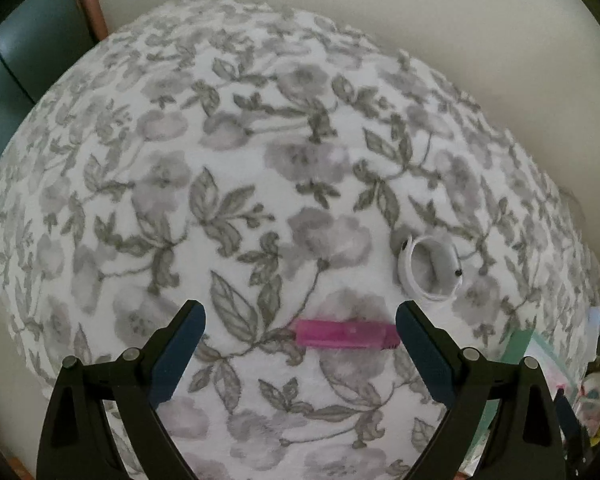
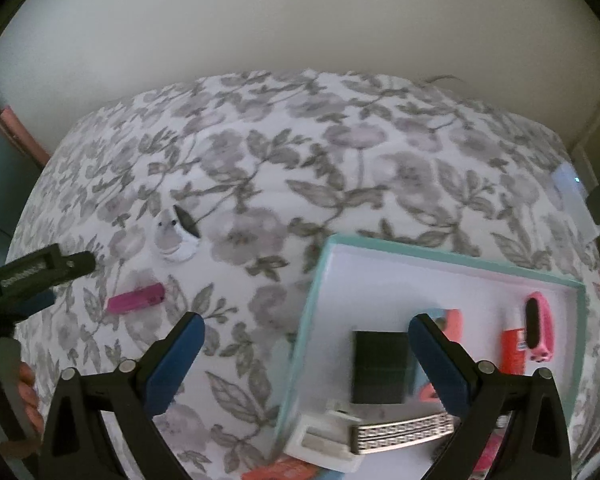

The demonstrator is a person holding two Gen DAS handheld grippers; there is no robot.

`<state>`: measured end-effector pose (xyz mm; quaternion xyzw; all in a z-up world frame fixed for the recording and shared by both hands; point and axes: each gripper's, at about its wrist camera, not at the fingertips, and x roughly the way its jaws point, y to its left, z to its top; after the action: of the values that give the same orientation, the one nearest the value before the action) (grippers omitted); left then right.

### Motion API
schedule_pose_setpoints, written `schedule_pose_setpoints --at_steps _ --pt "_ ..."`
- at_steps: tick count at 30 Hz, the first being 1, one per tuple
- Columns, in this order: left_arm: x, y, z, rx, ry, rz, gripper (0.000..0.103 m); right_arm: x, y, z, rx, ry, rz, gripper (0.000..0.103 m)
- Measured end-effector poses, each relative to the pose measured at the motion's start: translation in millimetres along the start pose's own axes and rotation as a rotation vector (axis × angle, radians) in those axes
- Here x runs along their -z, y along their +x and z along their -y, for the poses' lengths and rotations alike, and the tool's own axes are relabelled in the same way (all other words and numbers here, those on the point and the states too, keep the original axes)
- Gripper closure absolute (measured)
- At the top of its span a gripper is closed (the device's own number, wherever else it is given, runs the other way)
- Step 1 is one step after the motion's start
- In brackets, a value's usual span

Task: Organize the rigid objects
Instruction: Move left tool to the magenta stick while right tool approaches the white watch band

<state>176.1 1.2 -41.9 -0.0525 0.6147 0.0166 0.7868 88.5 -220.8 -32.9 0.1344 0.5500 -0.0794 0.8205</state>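
Note:
A pink translucent stick-shaped object (image 1: 346, 333) lies on the floral blanket (image 1: 228, 168), between the fingertips of my left gripper (image 1: 300, 330), nearer the right one; the jaws stand wide open with no pad touching it. A white ring-shaped gadget (image 1: 428, 268) rests just beyond the right finger. In the right wrist view the same pink object (image 2: 136, 299) and white gadget (image 2: 176, 236) lie at the left. My right gripper (image 2: 306, 344) hovers open over the teal-rimmed white box (image 2: 320, 280), above a black rectangular object (image 2: 380, 366). The left gripper's finger (image 2: 40, 270) enters from the left.
The box also holds a silver patterned clip (image 2: 400, 432), a white block (image 2: 324, 444), a red-orange tube (image 2: 514, 350), a pink-and-black gadget (image 2: 538, 328) and coral pieces (image 2: 452, 324). A hand (image 2: 24, 396) shows at lower left. A pale wall (image 2: 300, 32) borders the blanket.

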Motion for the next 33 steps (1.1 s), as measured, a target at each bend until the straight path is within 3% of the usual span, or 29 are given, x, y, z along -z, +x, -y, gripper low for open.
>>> schedule_pose_setpoints --at_steps 15,29,33 --pt "18 47 37 0.028 0.132 -0.107 0.007 2 15 -9 0.005 -0.014 -0.025 0.0" --pt "17 62 63 0.021 0.172 -0.1 0.007 0 13 -1 0.017 0.026 -0.013 0.0" --pt "18 64 66 0.02 0.181 -0.105 0.012 0 12 -3 0.034 0.02 -0.008 0.0"
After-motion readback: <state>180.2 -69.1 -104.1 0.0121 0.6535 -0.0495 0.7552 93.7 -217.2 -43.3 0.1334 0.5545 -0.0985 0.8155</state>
